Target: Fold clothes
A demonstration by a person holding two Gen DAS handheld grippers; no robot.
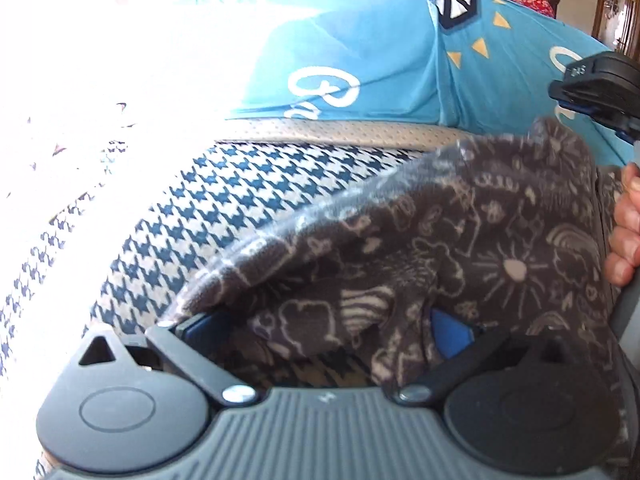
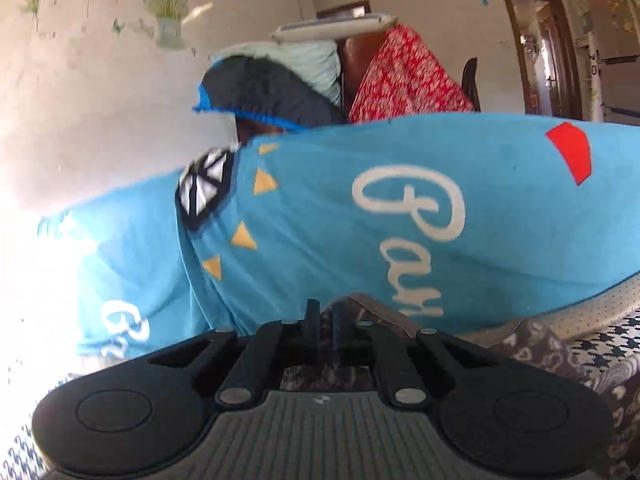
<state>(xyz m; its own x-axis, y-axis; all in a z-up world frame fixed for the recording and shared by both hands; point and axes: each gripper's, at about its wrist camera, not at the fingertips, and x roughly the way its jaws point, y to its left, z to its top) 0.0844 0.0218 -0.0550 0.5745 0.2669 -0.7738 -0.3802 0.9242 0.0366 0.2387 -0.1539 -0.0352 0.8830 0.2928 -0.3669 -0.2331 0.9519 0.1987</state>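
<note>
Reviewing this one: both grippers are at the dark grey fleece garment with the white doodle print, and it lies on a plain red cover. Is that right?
Not quite. The dark grey fleece garment with the white doodle print lies on a navy-and-white houndstooth cover, not a plain red one; the left wrist view shows it. The left gripper and the right gripper are indeed at it.

The left gripper (image 1: 320,328) points steeply down, its jaws standing apart with dark patterned cloth (image 1: 460,248) draped between and over them. The right gripper (image 2: 326,332) points slightly below level, jaws pinched together on an edge of that cloth. A bare hand (image 1: 626,224) grips its handle.
</note>
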